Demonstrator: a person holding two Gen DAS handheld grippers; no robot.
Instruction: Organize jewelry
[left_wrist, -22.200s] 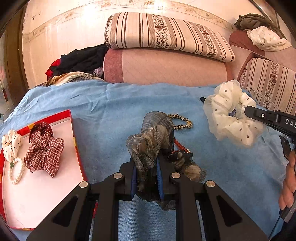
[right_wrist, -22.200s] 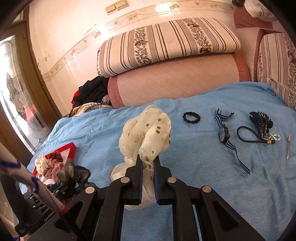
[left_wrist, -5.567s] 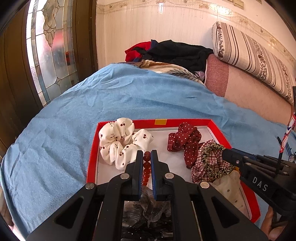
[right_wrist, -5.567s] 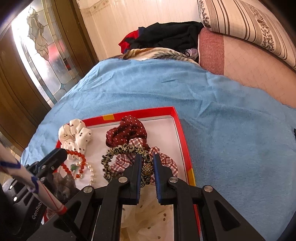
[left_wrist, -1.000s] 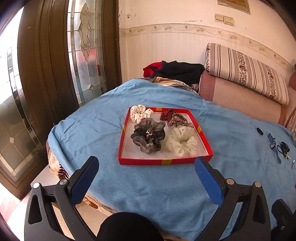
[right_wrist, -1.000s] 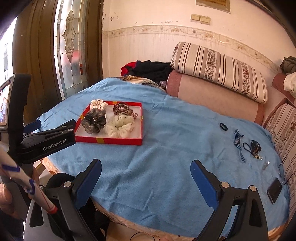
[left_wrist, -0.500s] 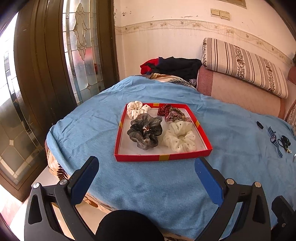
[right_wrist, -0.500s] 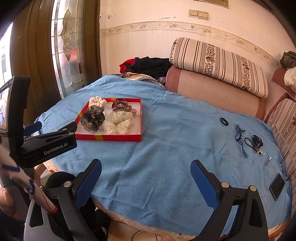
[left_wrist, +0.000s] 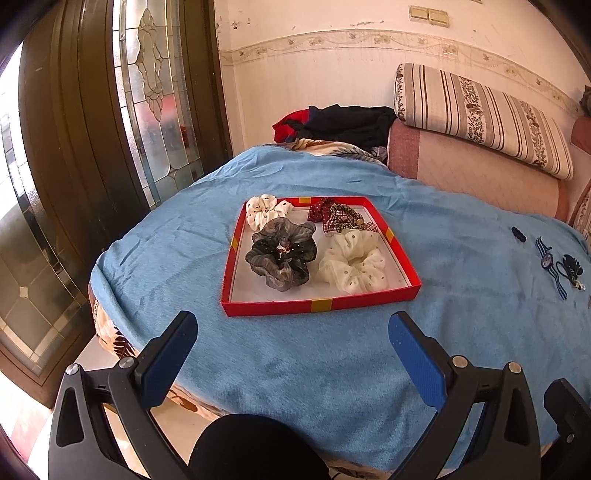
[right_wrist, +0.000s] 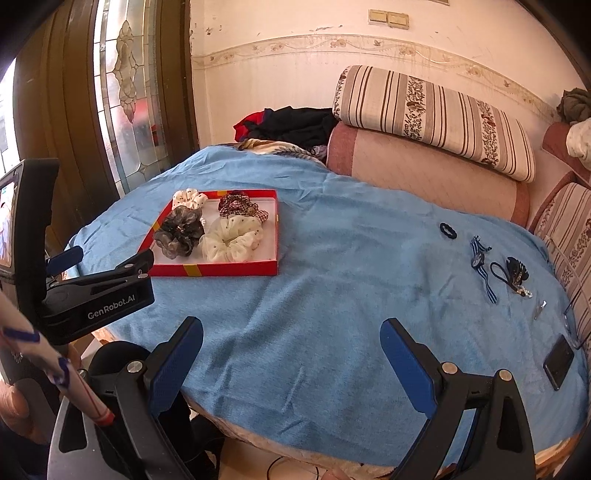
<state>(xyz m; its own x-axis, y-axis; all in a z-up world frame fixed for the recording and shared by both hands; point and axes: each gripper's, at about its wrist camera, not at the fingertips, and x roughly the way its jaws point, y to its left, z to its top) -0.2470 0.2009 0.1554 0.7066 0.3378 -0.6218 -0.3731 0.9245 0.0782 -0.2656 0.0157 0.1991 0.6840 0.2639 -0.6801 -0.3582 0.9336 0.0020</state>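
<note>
A red tray (left_wrist: 321, 305) (right_wrist: 221, 268) lies on the blue bed cover. In it are a grey scrunchie (left_wrist: 282, 253) (right_wrist: 179, 230), a cream dotted scrunchie (left_wrist: 352, 264) (right_wrist: 231, 236), a white cherry scrunchie (left_wrist: 266, 210) and red and plaid scrunchies (left_wrist: 338, 218). My left gripper (left_wrist: 291, 350) is wide open and empty, held back from the tray's near edge. My right gripper (right_wrist: 291, 350) is wide open and empty, over the bed's near edge. The left gripper's body (right_wrist: 96, 291) shows at the left of the right wrist view.
On the cover to the right lie a black hair tie (right_wrist: 448, 230), a striped watch (right_wrist: 478, 260), a black clip with cord (right_wrist: 513, 275), a small pin (right_wrist: 540, 309) and a phone (right_wrist: 558, 362). Striped pillows (right_wrist: 432, 114) and dark clothes (right_wrist: 291, 125) sit behind. A glass door (left_wrist: 155, 103) stands left.
Both grippers have moved a little closer to the bed; the tray looks slightly larger. Both stay wide open and empty.
</note>
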